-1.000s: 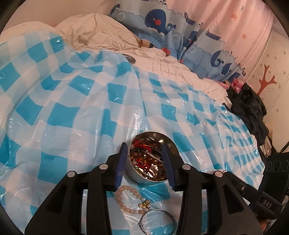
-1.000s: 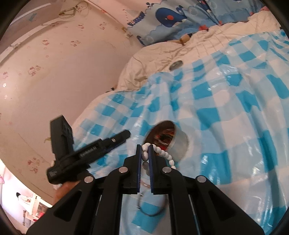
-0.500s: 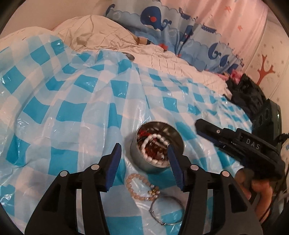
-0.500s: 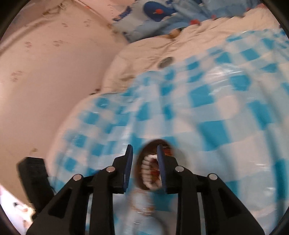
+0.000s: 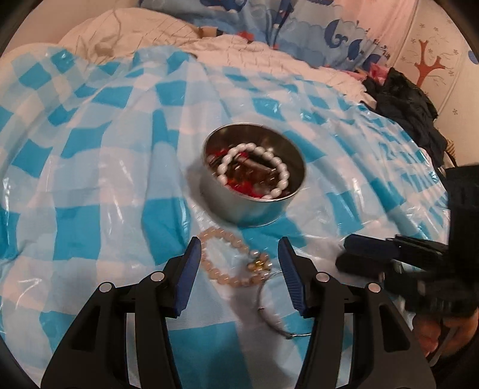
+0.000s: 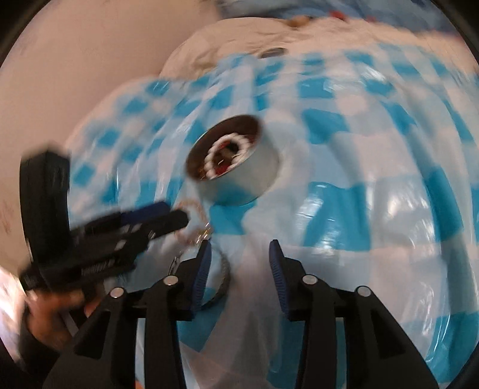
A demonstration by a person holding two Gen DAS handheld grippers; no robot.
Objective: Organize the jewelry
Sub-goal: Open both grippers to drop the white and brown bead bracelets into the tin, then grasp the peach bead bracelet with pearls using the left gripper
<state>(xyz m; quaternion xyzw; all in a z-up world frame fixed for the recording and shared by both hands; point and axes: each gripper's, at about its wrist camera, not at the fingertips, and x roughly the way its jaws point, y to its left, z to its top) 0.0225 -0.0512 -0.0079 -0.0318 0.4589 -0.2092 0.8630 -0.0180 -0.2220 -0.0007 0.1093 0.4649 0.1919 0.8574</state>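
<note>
A round metal tin (image 5: 239,206) (image 6: 254,176) sits on the blue-and-white checked plastic sheet. It holds a white bead bracelet (image 5: 254,170) (image 6: 227,149) on top of red and brown jewelry. A peach bead bracelet (image 5: 230,260) (image 6: 191,227) and a thin metal bangle (image 5: 269,308) (image 6: 223,281) lie on the sheet in front of the tin. My left gripper (image 5: 239,275) is open and empty, its jaws standing either side of the peach bracelet. My right gripper (image 6: 239,275) is open and empty, just right of the bangle, and shows at the right of the left wrist view (image 5: 386,257).
The sheet (image 5: 89,179) covers a bed with a cream quilt (image 5: 149,33) and whale-print bedding (image 5: 299,27) behind. Dark clothes (image 5: 407,101) lie at the far right. A pale wall (image 6: 74,59) stands to the left in the right wrist view.
My right gripper opened and dropped the white bead bracelet into the tin, then drew back. My left gripper pulled back from the tin and now frames the peach bracelet.
</note>
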